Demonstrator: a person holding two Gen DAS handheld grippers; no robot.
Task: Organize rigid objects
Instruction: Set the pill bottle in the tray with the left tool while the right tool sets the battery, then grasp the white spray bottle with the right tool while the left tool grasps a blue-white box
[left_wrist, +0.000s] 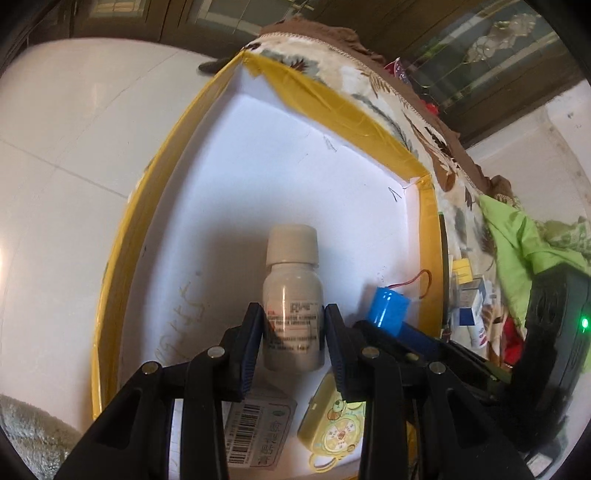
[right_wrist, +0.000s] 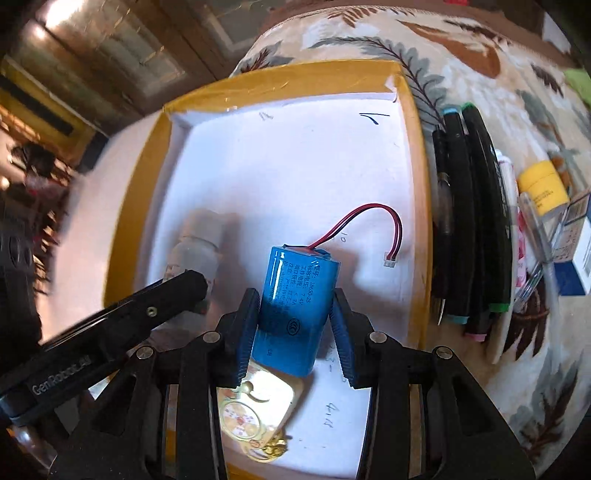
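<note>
A white pill bottle (left_wrist: 291, 302) with a white cap sits between the fingers of my left gripper (left_wrist: 292, 325), which is shut on it over the white floor of a yellow-taped box (left_wrist: 122, 258). My right gripper (right_wrist: 293, 325) is shut on a blue battery pack (right_wrist: 295, 306) with red and black wires, inside the same box (right_wrist: 419, 184). The battery pack also shows in the left wrist view (left_wrist: 388, 306), and the bottle, blurred, in the right wrist view (right_wrist: 199, 243). A small yellow case (left_wrist: 332, 424) lies on the box floor under the grippers.
A flat packet with a barcode (left_wrist: 258, 428) lies in the box. Right of the box on the leaf-patterned cloth lie several dark marker pens (right_wrist: 469, 229), a yellow jar (right_wrist: 541, 186) and small cartons (right_wrist: 576, 254). A green cloth (left_wrist: 517, 236) lies further right.
</note>
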